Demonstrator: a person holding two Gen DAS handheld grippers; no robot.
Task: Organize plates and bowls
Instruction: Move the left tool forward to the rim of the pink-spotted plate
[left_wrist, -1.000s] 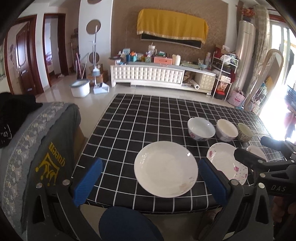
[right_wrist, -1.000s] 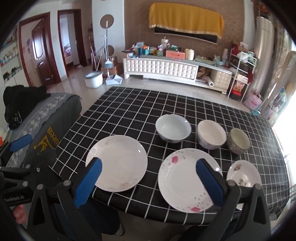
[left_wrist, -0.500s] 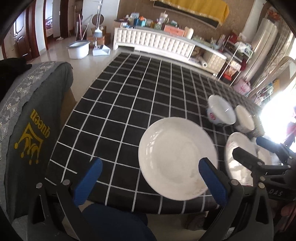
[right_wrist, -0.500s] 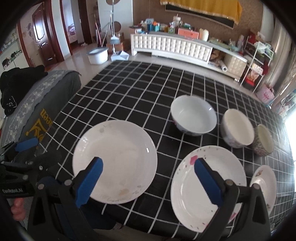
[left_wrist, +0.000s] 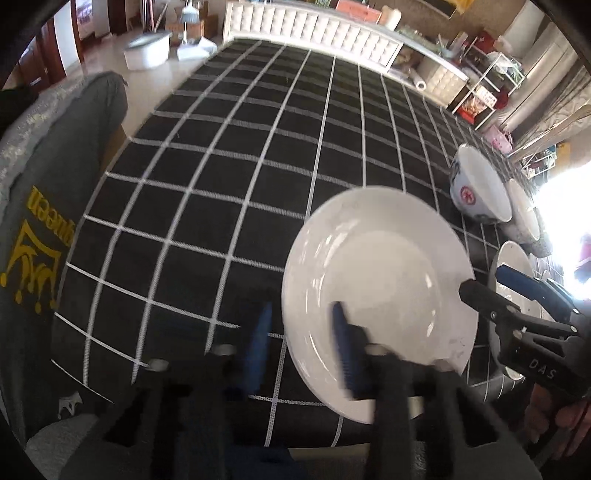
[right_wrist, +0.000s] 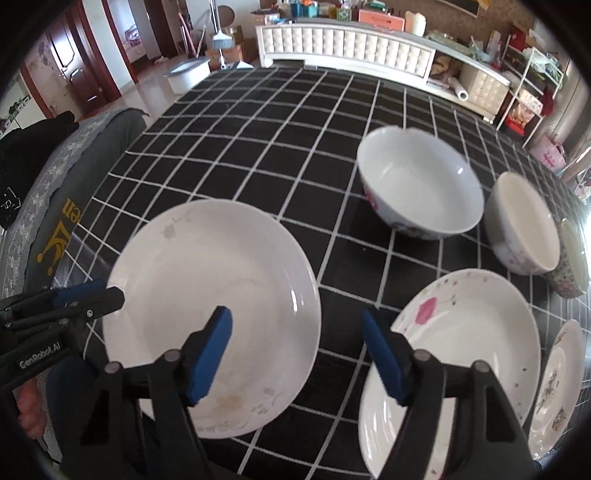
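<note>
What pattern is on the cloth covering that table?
The tablecloth is black with a grid of thin white lines, clearest in the right wrist view.

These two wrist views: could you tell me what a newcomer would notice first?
Probably the large plain white plate at the near edge of the black checked tablecloth, with the left claw straddling its left rim. To its right lie a pink-flowered plate and a row of bowls behind.
</note>
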